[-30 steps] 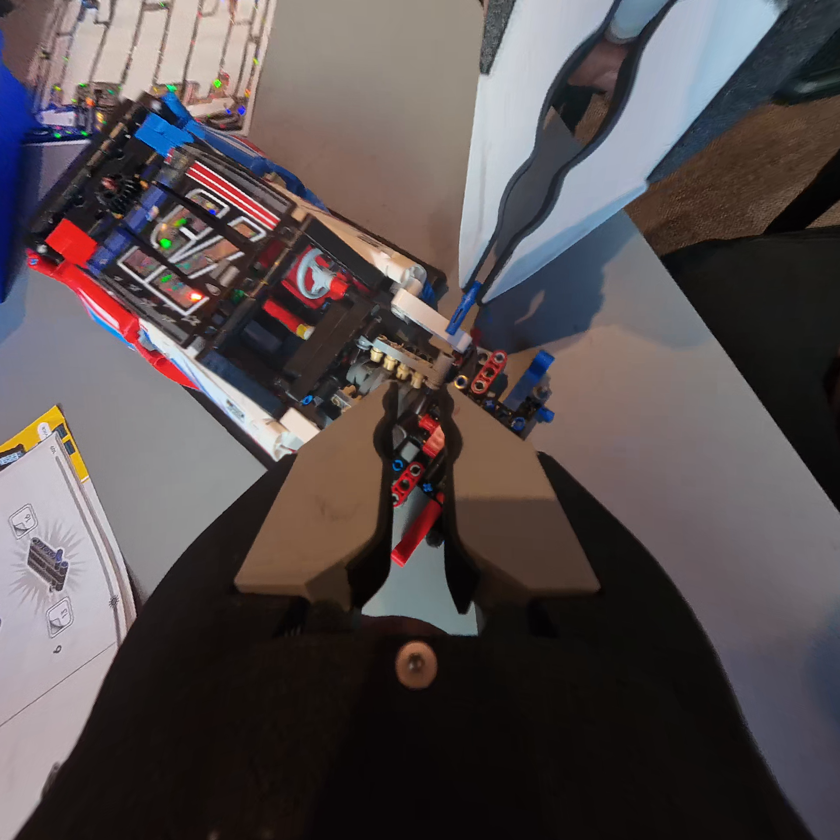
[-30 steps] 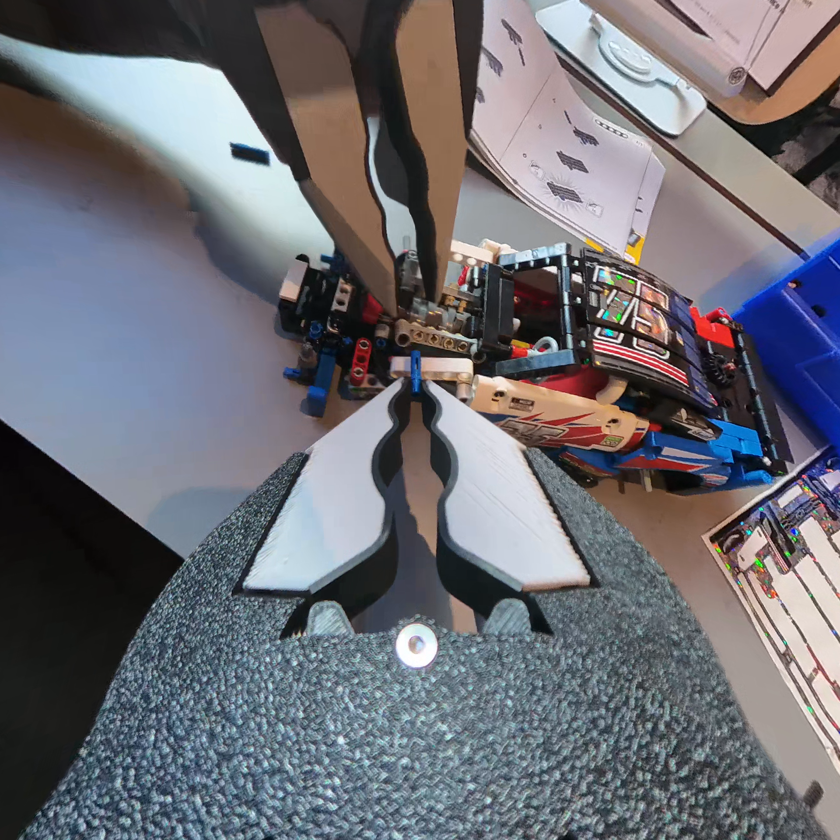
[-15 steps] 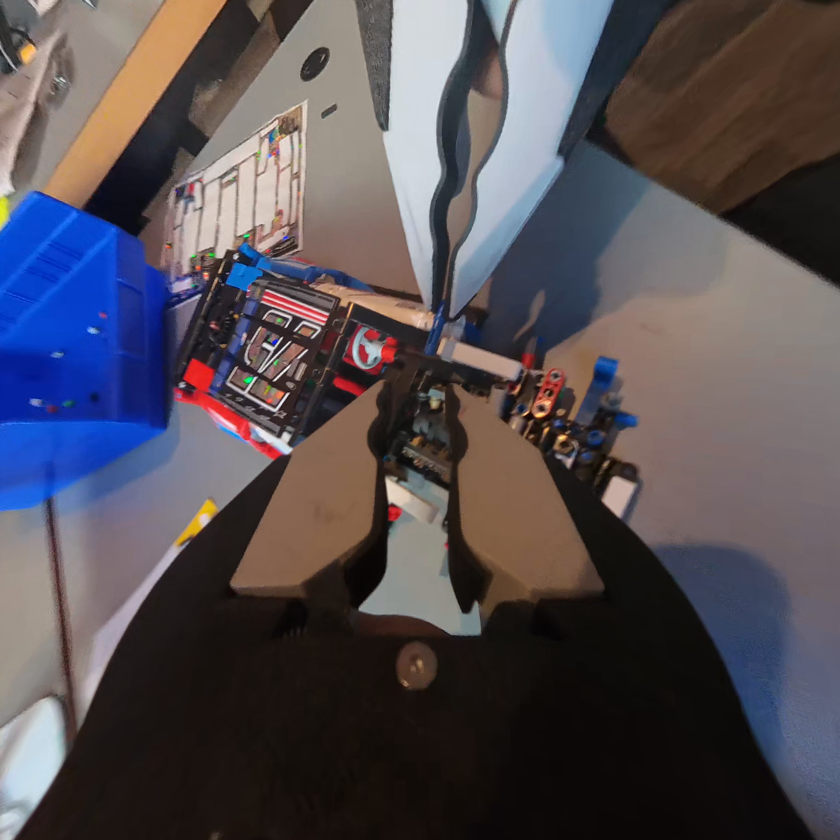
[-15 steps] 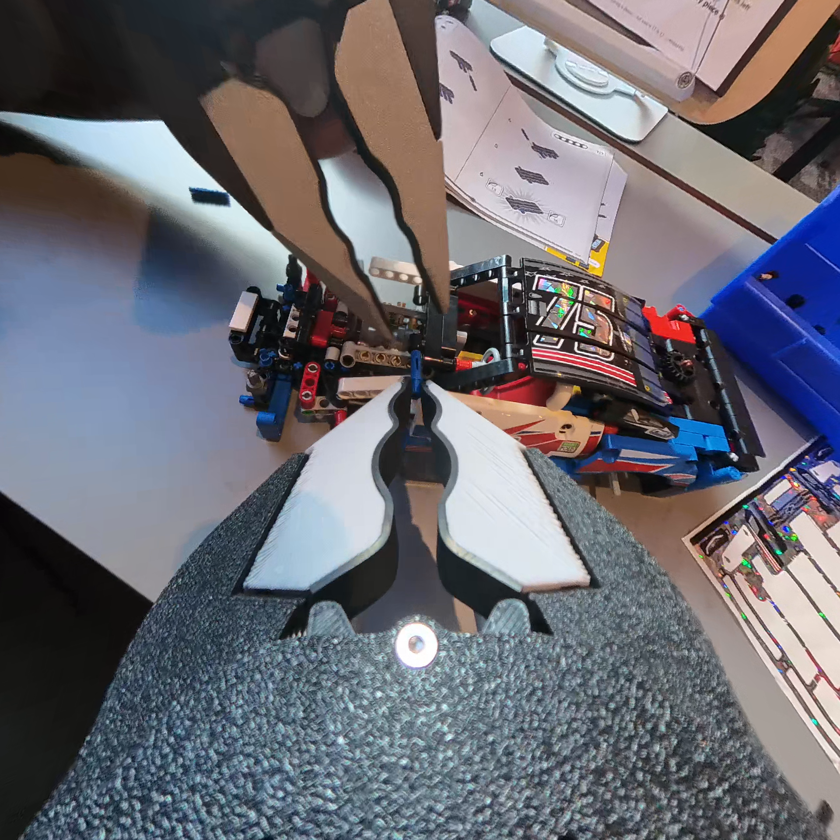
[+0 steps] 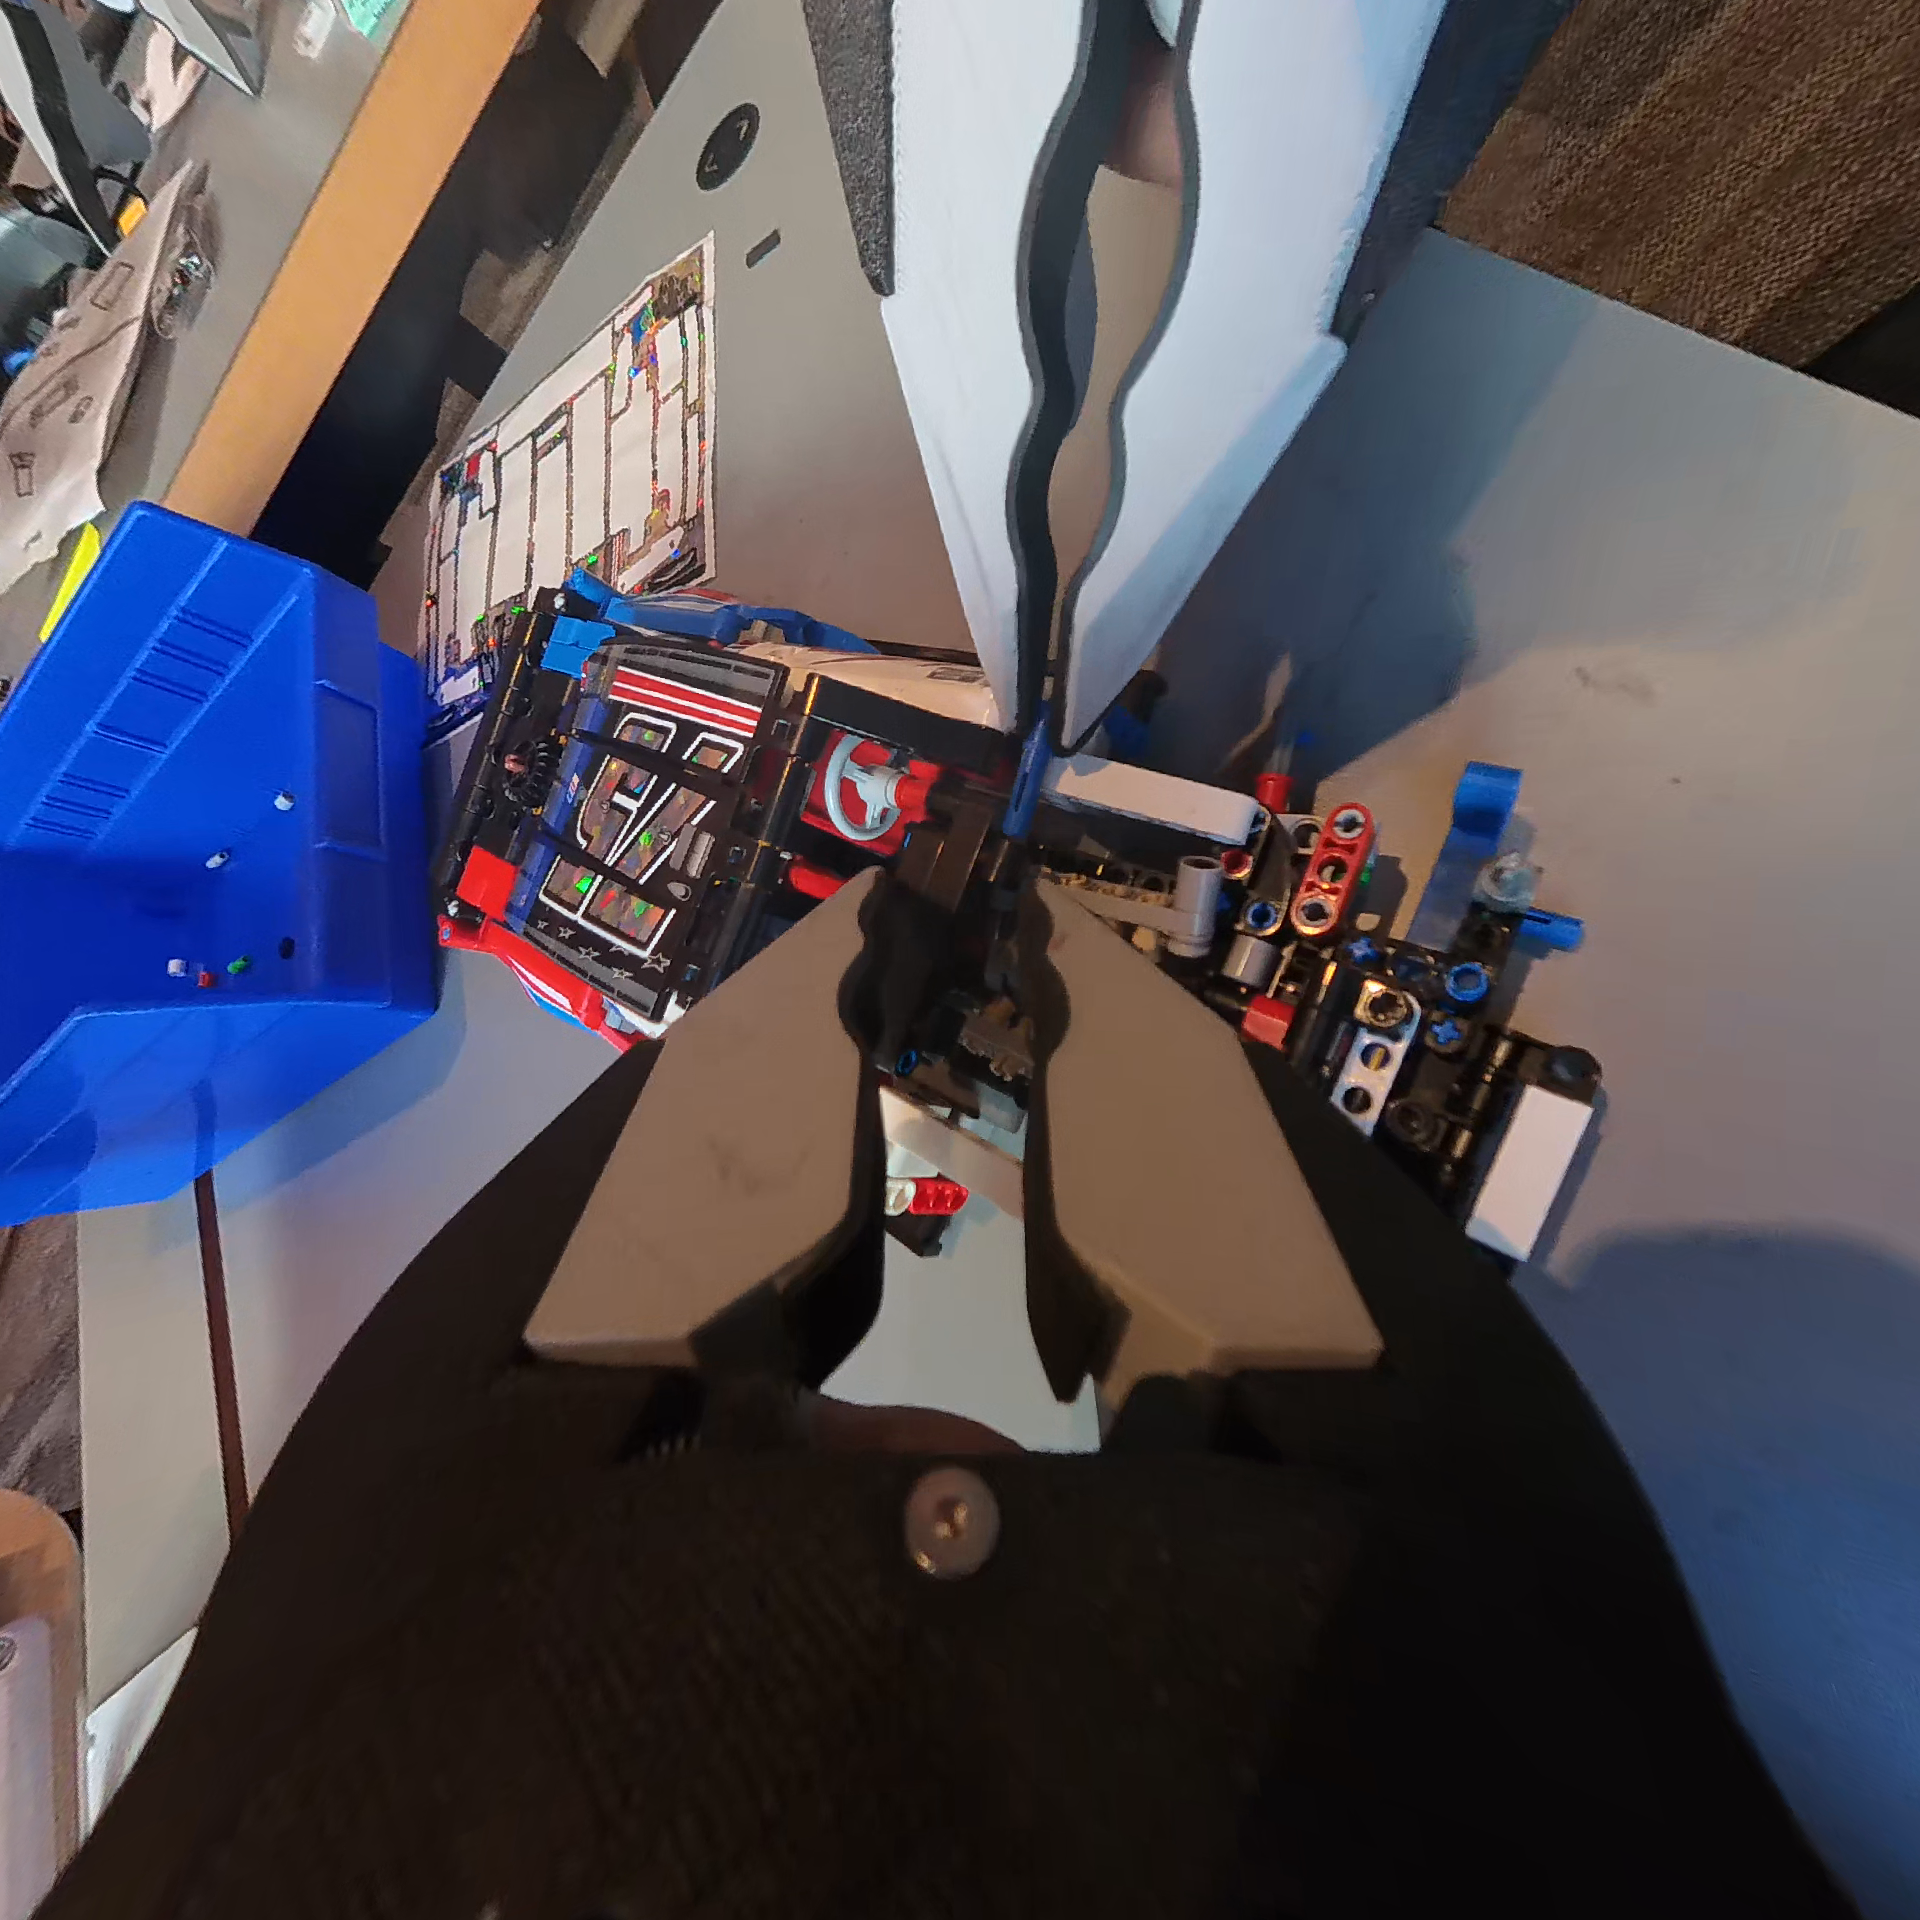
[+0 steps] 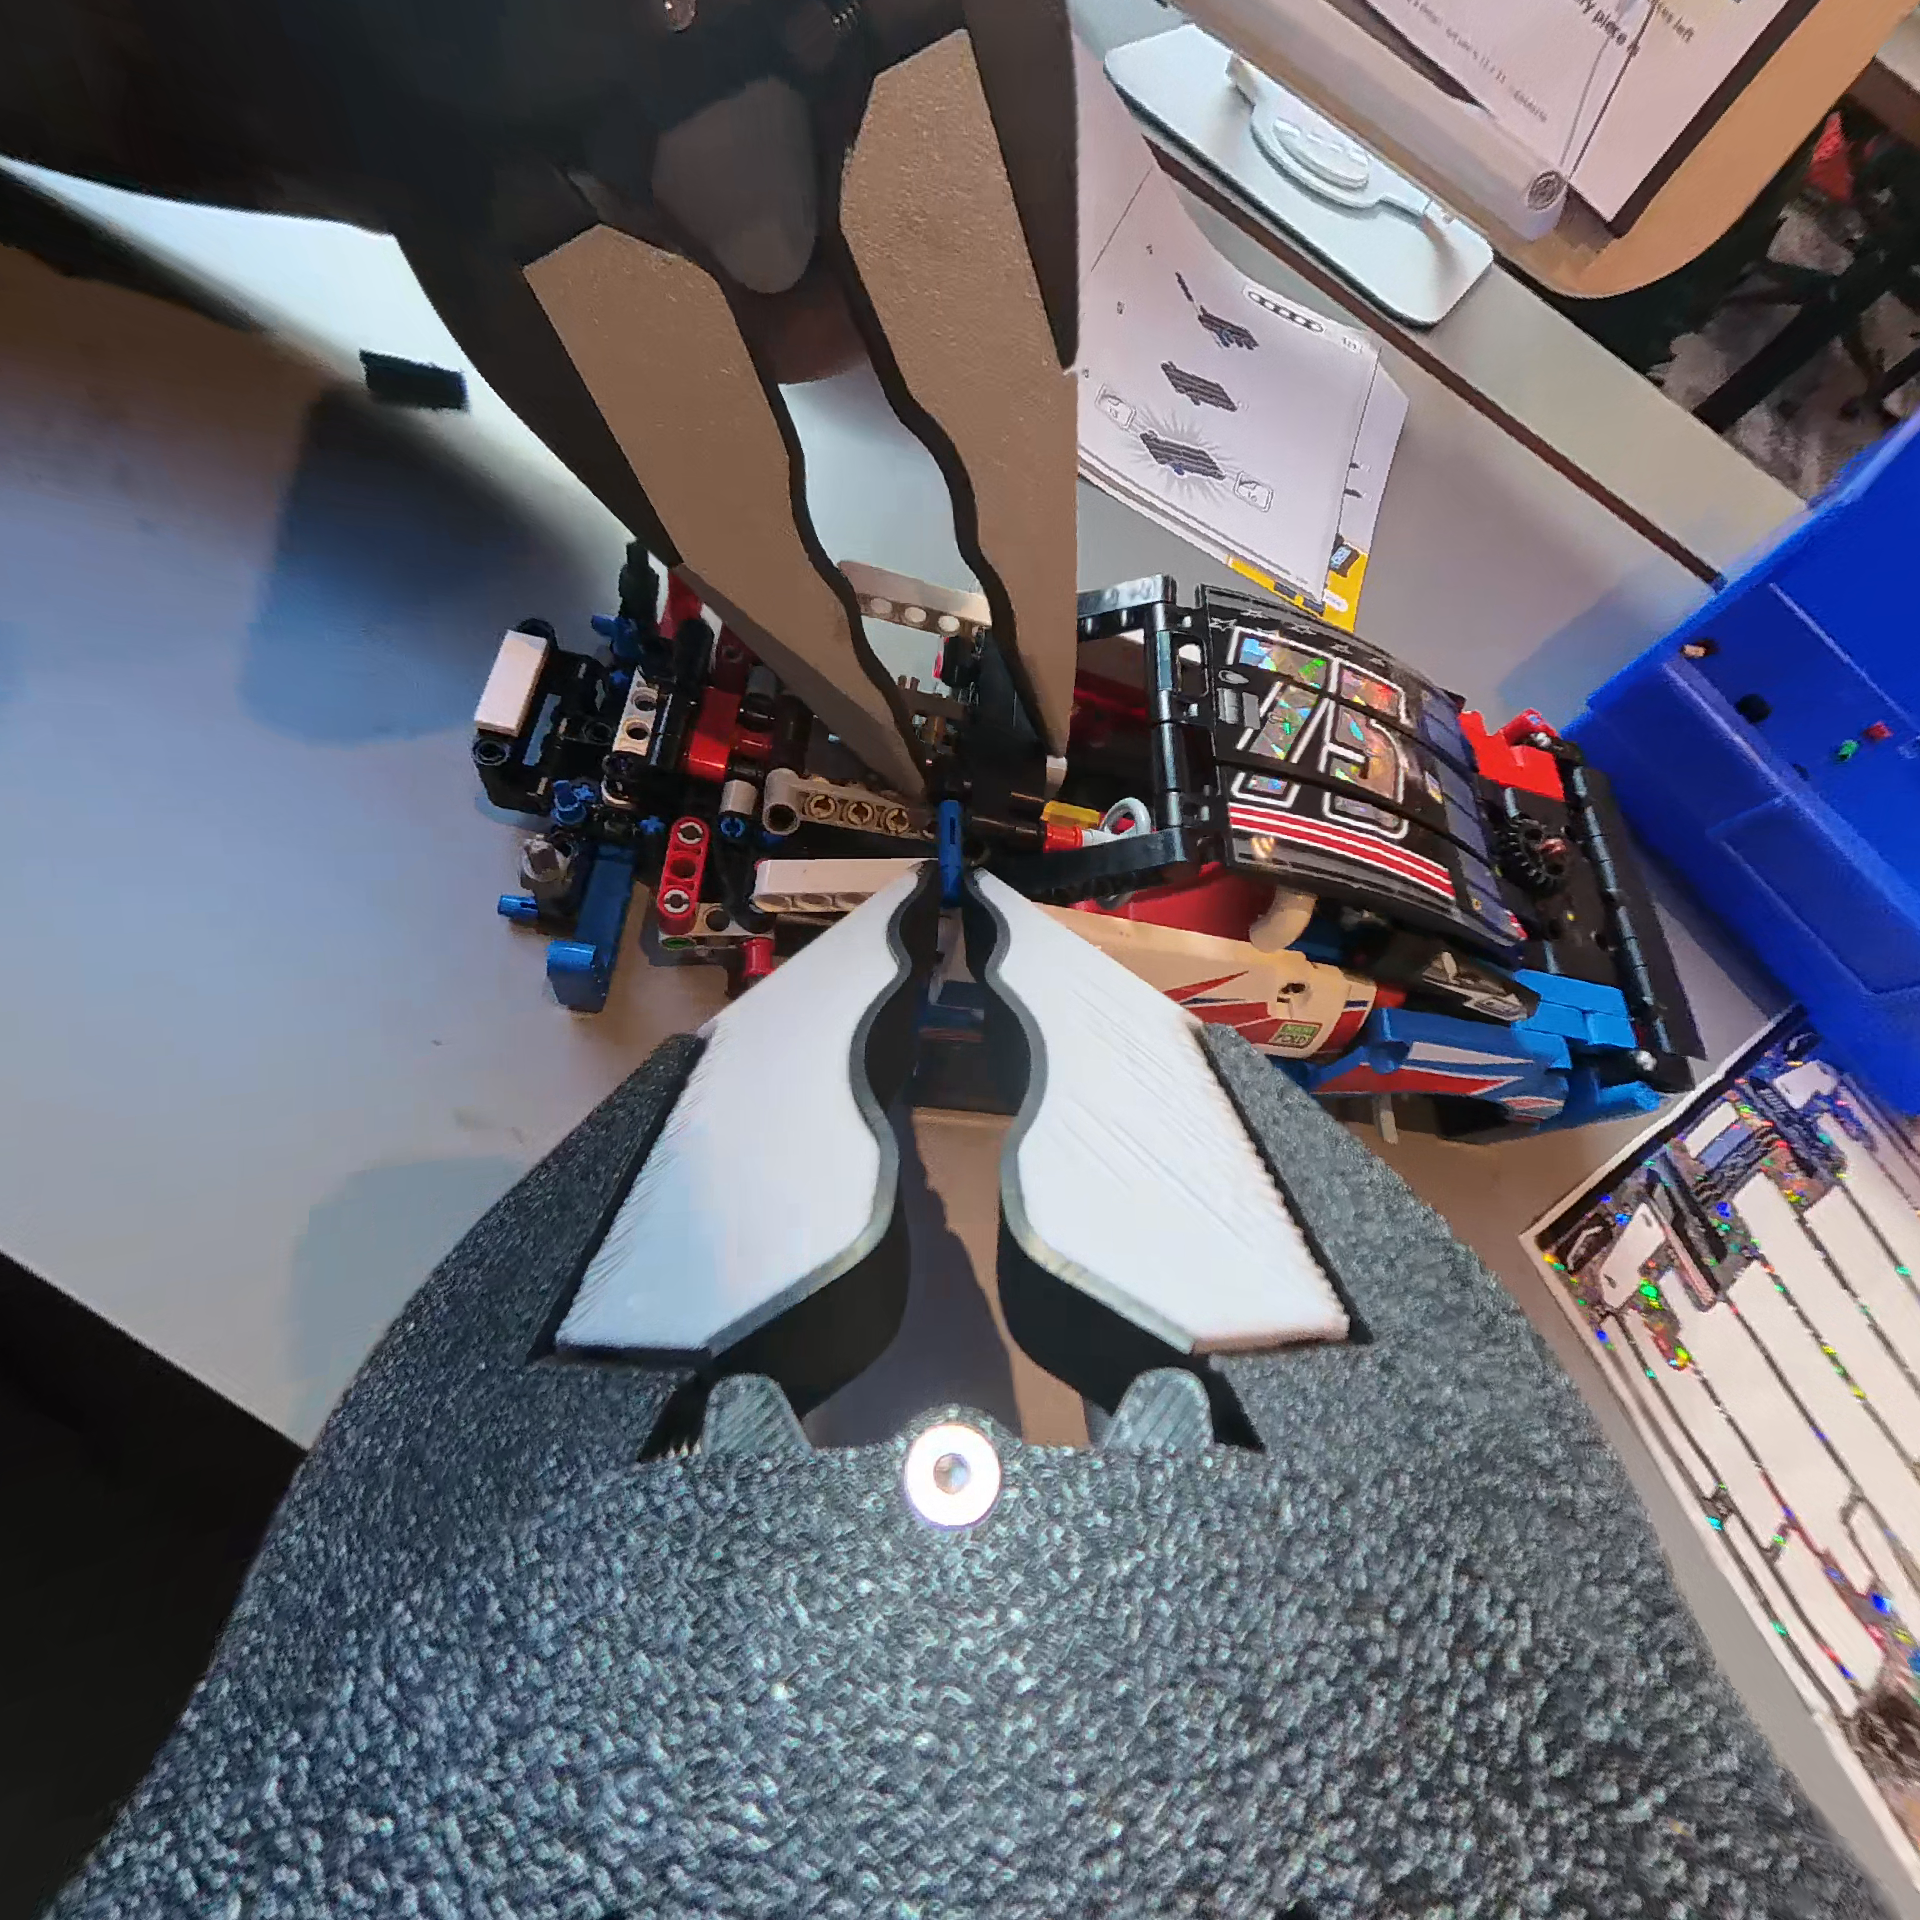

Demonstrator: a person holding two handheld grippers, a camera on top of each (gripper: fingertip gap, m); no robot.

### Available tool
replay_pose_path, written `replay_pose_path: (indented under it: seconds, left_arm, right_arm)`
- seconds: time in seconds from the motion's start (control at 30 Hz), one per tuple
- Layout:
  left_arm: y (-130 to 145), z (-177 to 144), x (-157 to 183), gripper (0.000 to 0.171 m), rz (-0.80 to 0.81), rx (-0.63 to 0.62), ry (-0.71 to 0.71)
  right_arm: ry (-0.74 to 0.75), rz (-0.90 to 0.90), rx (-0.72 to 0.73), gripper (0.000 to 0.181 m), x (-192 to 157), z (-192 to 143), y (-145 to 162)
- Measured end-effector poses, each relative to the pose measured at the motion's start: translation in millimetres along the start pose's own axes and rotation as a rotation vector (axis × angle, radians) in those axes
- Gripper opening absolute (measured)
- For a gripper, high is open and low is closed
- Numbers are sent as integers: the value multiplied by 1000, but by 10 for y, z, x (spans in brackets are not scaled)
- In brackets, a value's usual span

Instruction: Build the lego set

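The toy car lies on the grey table, part built, close to the table's near edge in the right wrist view. Its finished end, with a black roof bearing shiny stickers and red, white and blue side panels, points toward a blue bin. Its bare end, a frame of black, red and blue beams, points the other way, toward the open part of the table.

The right gripper is closed to a thin gap on a small blue pin, which stands upright at the middle of the car just beside a white beam. In the left wrist view the same gripper comes down from above with the blue pin pinched at its tips.

The left gripper sits over the middle of the car with its fingers part open, straddling the black frame. Whether its tips press on the frame, I cannot tell. In the right wrist view it reaches down from the top, its fingers ending at the car's middle just beyond the pin.

A sticker sheet lies on the table beside the finished end of the car, next to the bin. An open instruction booklet lies past the car toward the far edge. A small dark piece lies alone on the table, well apart from the car.
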State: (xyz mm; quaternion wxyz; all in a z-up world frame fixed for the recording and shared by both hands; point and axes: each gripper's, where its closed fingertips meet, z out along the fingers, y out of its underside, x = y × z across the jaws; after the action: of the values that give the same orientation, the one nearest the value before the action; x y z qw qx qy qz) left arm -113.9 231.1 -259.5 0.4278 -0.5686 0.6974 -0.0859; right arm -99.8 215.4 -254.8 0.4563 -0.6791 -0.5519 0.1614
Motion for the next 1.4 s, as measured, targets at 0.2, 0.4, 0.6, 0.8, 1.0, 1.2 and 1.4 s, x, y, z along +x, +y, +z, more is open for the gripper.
replay_pose_path:
  seconds: [0.2,0.4,0.6,0.8,1.0,1.2,1.4]
  left_arm:
    - [-4,6,1,21,-7,15,-2]
    - [-21,-31,-17,22,55,2,-77]
    - [-58,-36,47,9,95,18,-79]
    - [-57,-34,41,6,225,5,-160]
    - [-58,-37,41,4,268,26,-219]
    - [-21,-36,-9,3,94,72,-204]
    - [-124,-40,89,0,-106,184,-58]
  right_arm:
    - [41,-34,20,4,-6,24,-5]
    - [119,-103,66,4,-7,15,-10]
    - [114,-77,101,4,-8,16,-18]
    - [107,-44,123,4,3,28,-21]
    - [81,-5,121,4,-5,39,-25]
    - [62,137,102,4,40,87,-42]
    - [67,162,89,4,75,134,-50]
